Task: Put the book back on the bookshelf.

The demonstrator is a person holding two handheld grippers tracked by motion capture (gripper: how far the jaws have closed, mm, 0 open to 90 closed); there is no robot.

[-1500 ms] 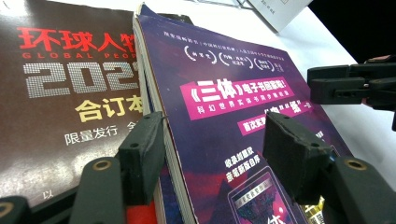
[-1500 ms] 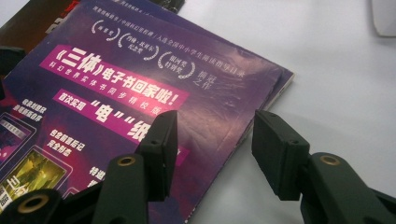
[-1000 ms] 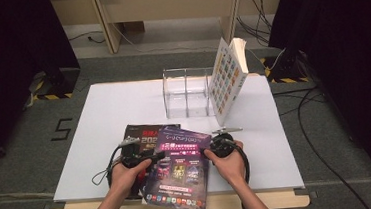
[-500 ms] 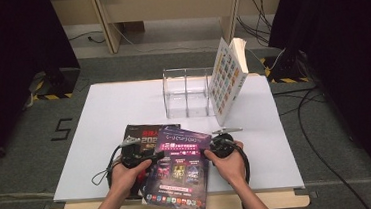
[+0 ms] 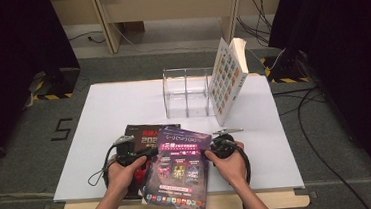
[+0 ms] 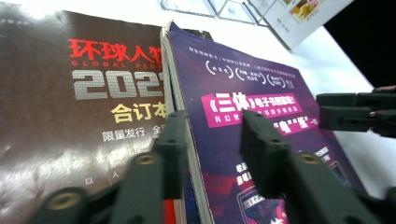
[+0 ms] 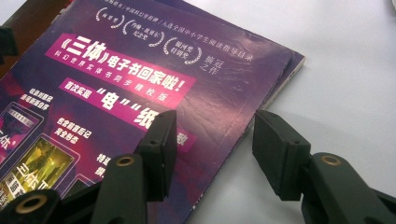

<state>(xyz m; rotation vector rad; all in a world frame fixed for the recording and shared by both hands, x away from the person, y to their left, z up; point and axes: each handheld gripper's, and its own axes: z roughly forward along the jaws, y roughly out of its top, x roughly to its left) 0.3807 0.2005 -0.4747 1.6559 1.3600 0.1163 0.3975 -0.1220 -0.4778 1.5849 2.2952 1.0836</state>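
Up close, both grippers' fingers apart astride the purple magazine's (image 5: 178, 170) edges, left fingers (image 6: 254, 140) just closing; overhead, hands.

Purple magazine (image 5: 179, 171): glossy cover, white and pink print, closed, face up. Lies at the table's (image 5: 123, 104) near edge, overlapping a dark brown magazine (image 5: 143, 134).

A lab-like recording room was suggested: a white table (image 5: 123, 109) was set on grey carpet (image 5: 36, 146) marked with a taped "5" (image 5: 61, 129), black curtains (image 5: 13, 43) were hung at both sides, cables (image 5: 321, 139) were trailed across the floor, and hazard-striped tape (image 5: 47, 97) was laid.
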